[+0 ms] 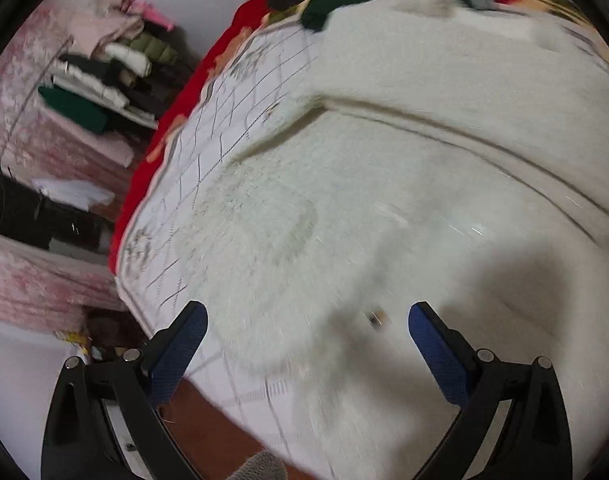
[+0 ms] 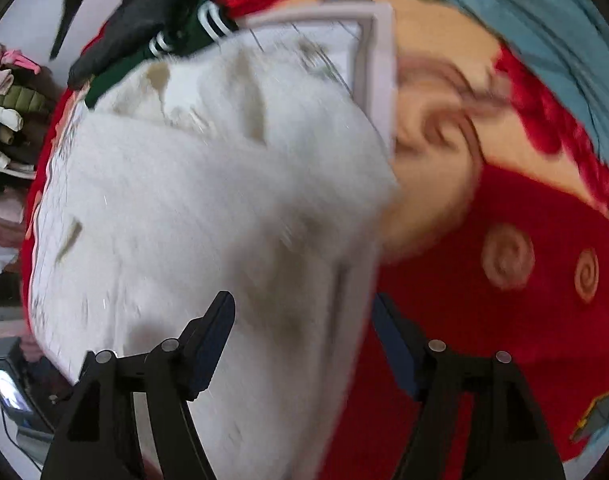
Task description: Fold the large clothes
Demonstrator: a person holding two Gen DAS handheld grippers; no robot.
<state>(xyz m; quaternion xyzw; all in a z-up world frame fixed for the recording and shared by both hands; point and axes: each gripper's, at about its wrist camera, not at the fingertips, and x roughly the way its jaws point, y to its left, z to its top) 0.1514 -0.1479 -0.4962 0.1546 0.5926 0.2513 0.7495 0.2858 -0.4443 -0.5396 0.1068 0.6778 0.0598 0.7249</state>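
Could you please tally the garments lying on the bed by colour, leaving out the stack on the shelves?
White fleece: 1
Black garment: 1
Green garment with white stripes: 1
Total: 3, all lying on the red blanket.

— What's lying under everything?
— A red blanket [image 2: 484, 320] with tan swirls is covering the bed, and a white quilted sheet [image 1: 208, 152] with grid lines is lying over it.
— And at the far end?
— A dark green striped garment [image 2: 192, 36] is sitting beside a black one [image 2: 144, 12].
— Off the bed?
— Folded clothes [image 1: 104, 80] are stacking up on a pink-covered surface [image 1: 44, 152].
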